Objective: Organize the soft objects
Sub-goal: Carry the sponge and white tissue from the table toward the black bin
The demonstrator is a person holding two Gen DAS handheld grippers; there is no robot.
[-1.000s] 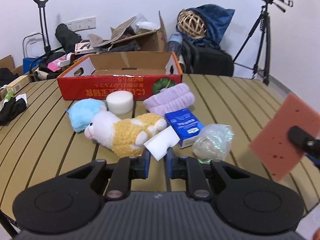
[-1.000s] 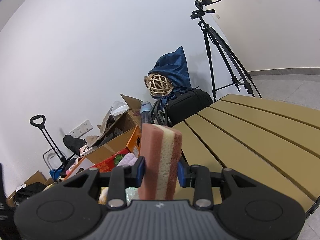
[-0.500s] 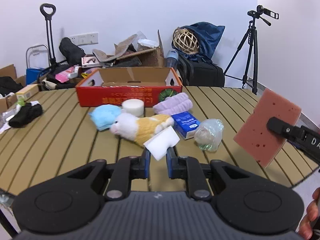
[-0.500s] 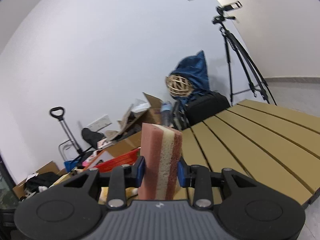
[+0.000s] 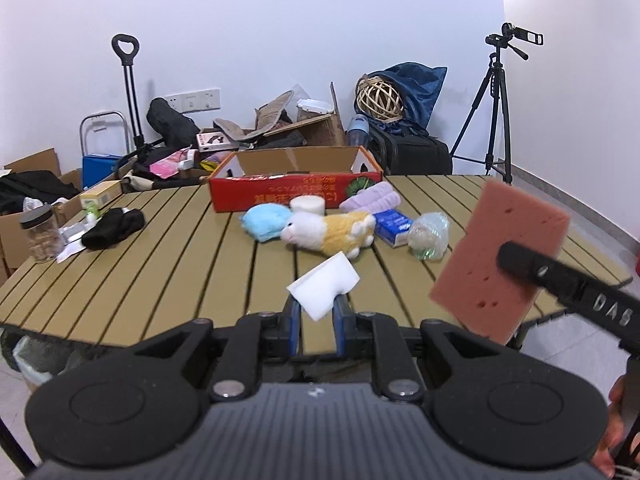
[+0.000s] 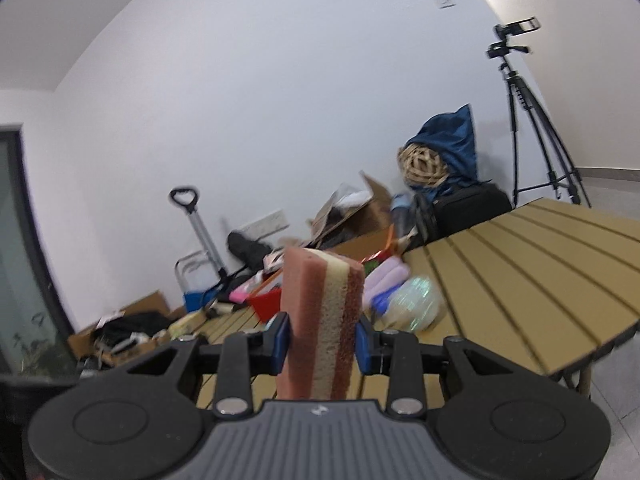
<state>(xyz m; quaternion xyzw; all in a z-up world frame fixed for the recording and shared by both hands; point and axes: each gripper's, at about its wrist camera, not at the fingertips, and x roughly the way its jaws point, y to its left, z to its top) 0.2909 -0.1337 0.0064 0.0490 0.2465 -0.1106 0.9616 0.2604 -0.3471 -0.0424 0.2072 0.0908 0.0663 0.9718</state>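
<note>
On right tool (image 5: 520, 264): "DAS"

Porous pink-and-cream foam sponge (image 6: 322, 320) at 3 o'clock beside a smooth white foam pad (image 5: 325, 289); beyond, a fluffy plush lamb (image 5: 326, 234), crinkled glossy plastic wrap (image 5: 428, 236), a printed cardboard box (image 5: 296, 184), matt slatted table (image 5: 160, 264).

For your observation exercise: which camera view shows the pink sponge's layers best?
The right wrist view: the pink sponge stands edge-on between the right hand-held gripper fingers, showing pink, cream, pink layers. The left wrist view shows only its broad pink face with small holes.
</note>
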